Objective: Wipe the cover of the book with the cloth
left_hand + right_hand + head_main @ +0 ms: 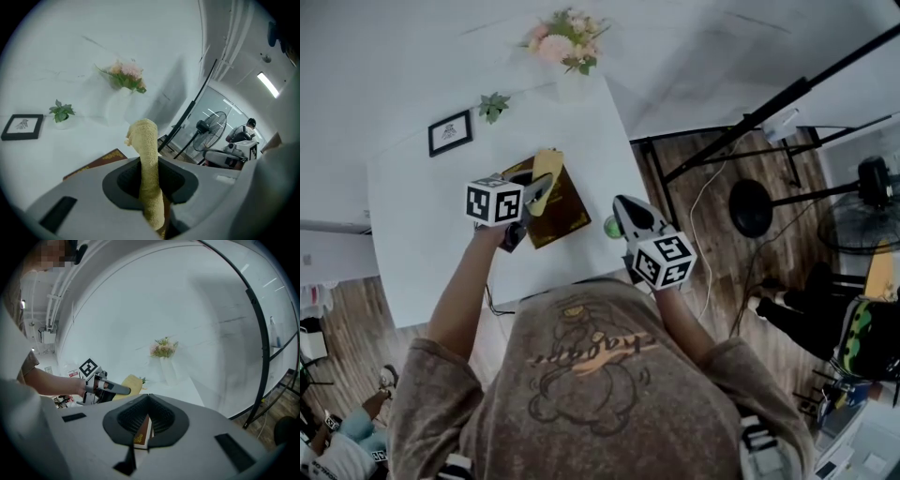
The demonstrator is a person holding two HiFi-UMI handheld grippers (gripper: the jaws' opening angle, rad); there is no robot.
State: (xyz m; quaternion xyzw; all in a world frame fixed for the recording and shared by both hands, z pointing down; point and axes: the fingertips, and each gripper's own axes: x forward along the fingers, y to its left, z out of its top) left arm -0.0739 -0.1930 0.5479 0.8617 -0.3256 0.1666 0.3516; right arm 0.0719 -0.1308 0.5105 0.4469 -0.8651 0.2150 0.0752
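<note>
The left hand-held gripper (pixel 536 190) is clamped on a yellow cloth (pixel 146 145) that pokes up past its tips. It hangs just over the brown book (pixel 561 214), which lies flat on the white worktop (pixel 422 234). To its right, clear of the book, the right hand-held gripper (pixel 623 211) has its jaws drawn together on nothing. Since nothing pins the book, a firm wipe would likely slide it. The book's gilt lettering and the framed picture (pixel 450 132) beyond are too small to read.
</note>
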